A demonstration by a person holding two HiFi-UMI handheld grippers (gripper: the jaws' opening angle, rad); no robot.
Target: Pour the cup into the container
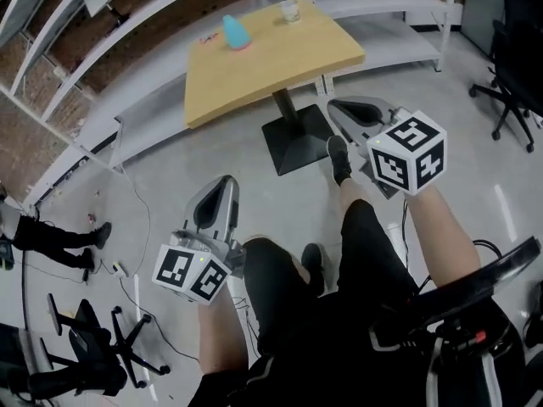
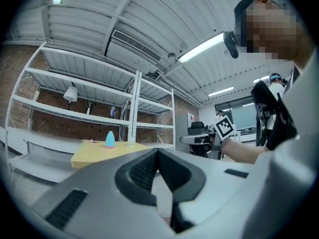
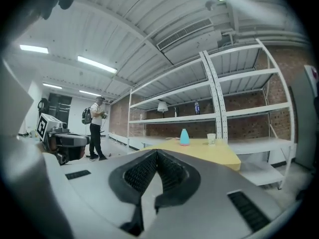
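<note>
Jaws on your left gripper [image 2: 157, 151] are pressed together on nothing, carried level at seven o'clock in the head view. You're well short of the work, so no grip is due. Tabletop [image 1: 271, 66] at twelve o'clock: blue container [image 1: 236, 33], probably the pour target, toward eleven; clear cup [image 1: 291, 11] apart from it by the far edge, untouched. Right gripper [image 3: 157, 152], two o'clock: jaws likewise closed, empty.
</note>
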